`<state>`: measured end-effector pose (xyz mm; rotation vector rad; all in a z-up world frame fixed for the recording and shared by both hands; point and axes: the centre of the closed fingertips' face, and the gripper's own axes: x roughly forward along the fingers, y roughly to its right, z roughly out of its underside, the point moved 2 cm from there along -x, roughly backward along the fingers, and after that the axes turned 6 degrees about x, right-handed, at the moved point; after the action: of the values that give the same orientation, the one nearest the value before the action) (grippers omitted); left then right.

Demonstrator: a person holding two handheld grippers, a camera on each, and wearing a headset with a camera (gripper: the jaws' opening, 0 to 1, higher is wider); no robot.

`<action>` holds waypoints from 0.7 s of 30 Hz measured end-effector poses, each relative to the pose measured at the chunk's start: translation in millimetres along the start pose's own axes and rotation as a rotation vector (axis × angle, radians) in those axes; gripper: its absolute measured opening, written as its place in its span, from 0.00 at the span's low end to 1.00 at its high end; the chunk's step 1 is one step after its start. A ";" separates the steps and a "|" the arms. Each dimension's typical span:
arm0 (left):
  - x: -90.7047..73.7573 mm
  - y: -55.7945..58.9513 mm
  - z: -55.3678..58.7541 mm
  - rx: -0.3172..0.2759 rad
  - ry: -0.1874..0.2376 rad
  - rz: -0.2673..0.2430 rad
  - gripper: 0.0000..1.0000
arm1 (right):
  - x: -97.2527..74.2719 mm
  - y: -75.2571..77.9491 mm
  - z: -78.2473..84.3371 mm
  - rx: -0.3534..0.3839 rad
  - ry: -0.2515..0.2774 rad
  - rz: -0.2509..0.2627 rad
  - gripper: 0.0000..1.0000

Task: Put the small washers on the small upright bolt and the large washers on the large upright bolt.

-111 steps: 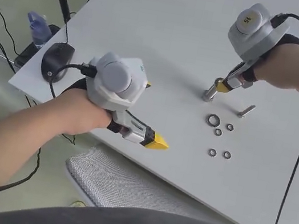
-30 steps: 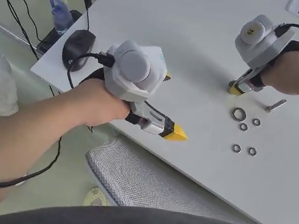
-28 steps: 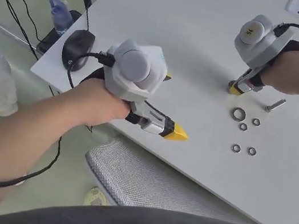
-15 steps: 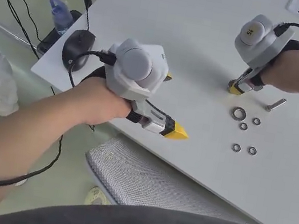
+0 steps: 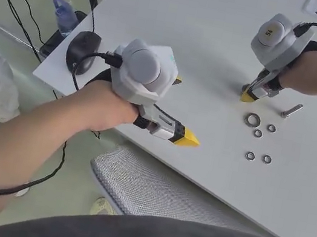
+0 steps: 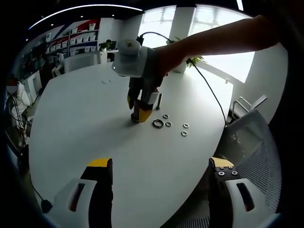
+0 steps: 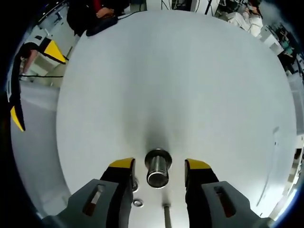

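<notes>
Straddling the upright large bolt (image 7: 158,173), my released right claw (image 5: 248,97) sits nearest the large washer (image 5: 253,120), flat at its five o'clock; left claw (image 5: 188,140) hangs open.

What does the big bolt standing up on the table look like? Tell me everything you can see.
The big bolt is shiny, silvery metal, round and stubby. It stands upright on the white table, seemingly on its wider head with the shank pointing up. None of the washers is on it yet. The right gripper has a yellow-tipped jaw on each side of it, with a gap on both sides, so nothing but the table touches it.
</notes>
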<state>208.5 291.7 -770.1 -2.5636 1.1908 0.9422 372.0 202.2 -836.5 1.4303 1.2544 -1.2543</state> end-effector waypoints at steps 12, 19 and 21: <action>-1.4 2.0 -5.5 0.024 0.001 0.004 0.83 | -18.9 -1.2 -3.0 -0.016 0.030 -0.004 0.45; -4.9 1.7 -6.6 0.030 -0.001 -0.008 0.83 | -34.8 -5.1 -4.1 -0.011 0.060 -0.011 0.44; -5.4 2.5 -6.2 0.032 -0.003 -0.009 0.83 | -37.7 -5.1 -3.0 -0.012 0.059 -0.008 0.44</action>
<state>206.9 291.0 -761.7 -2.5401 1.1828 0.9172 367.4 200.2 -798.7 1.4649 1.3059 -1.2158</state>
